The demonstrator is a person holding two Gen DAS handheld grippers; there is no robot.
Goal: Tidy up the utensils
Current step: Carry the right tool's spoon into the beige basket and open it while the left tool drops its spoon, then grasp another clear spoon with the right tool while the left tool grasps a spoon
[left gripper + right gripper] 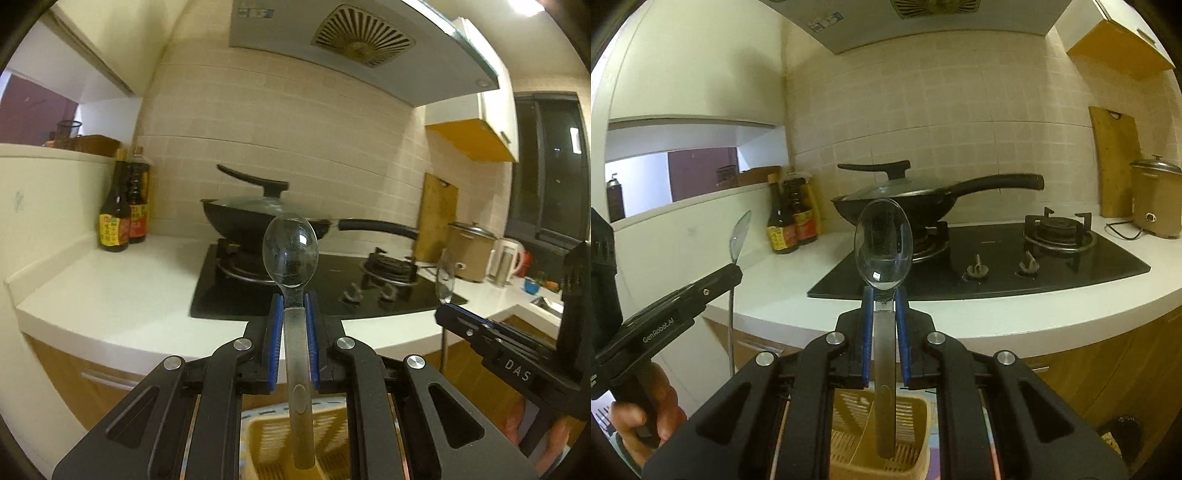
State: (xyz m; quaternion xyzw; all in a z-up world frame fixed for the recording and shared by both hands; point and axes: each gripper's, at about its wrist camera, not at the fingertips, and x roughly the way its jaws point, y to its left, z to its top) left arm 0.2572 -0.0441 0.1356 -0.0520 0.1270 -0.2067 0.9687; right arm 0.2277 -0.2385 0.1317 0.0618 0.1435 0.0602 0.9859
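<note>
My left gripper (293, 299) is shut on a metal spoon (290, 251), bowl up, its handle hanging down over a yellow slotted utensil basket (332, 421) below. My right gripper (884, 293) is shut on a second metal spoon (883, 245), bowl up, handle pointing down into the same yellow basket (916, 410). The right gripper with its spoon (445, 277) shows at the right of the left wrist view. The left gripper with its spoon (738, 234) shows at the left of the right wrist view.
A white counter (122, 288) holds a black gas hob (332, 291) with a lidded wok (258, 214). Two sauce bottles (122, 206) stand at the left. A cutting board (1115, 166), rice cooker (1156, 195) and kettle (508, 260) stand at the right.
</note>
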